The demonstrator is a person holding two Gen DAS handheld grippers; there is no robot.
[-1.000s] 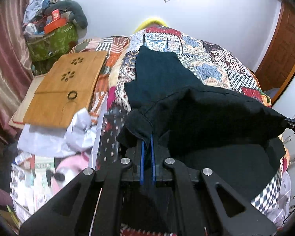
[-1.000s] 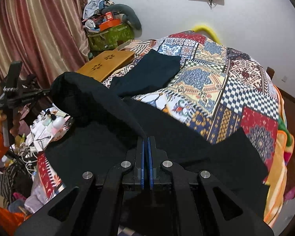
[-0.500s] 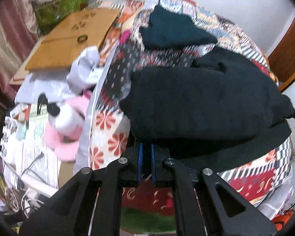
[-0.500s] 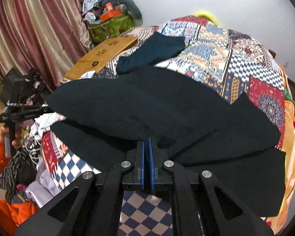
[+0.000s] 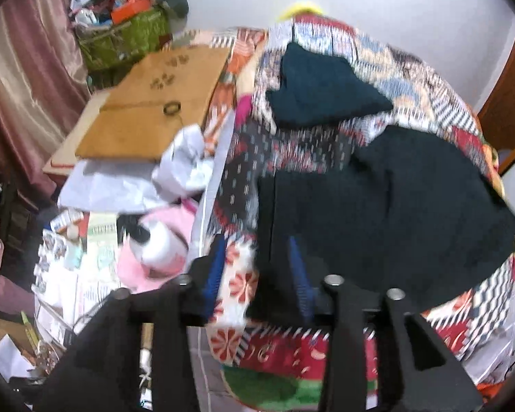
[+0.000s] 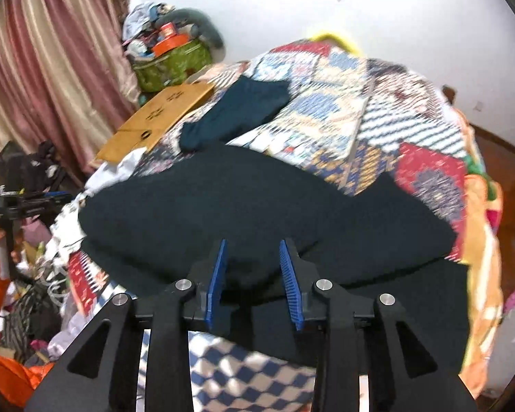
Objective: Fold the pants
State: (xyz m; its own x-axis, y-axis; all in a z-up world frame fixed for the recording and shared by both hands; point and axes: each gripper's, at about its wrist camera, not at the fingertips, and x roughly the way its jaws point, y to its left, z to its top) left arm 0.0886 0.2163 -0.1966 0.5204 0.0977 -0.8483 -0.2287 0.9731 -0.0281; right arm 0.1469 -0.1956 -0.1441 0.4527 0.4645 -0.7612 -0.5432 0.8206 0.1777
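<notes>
The black pants lie folded over on the near end of the patchwork quilt. My left gripper is at their near left corner. Its jaws are opening, and the fabric edge lies loose between the blue pads. In the right wrist view the pants spread across the quilt. My right gripper is at their near edge, jaws opening, with cloth between the pads but not pinched. The left gripper shows at far left, held by a hand in an orange sleeve.
A folded dark teal garment lies farther up the bed. Left of the bed are a wooden board, crumpled white plastic, a pink item with a bottle and a full green bag. A curtain hangs at left.
Both grippers carried the lifted pants fold toward the bed's near edge and laid it down. Both sets of jaws, shut on the fabric before, now stand apart.
</notes>
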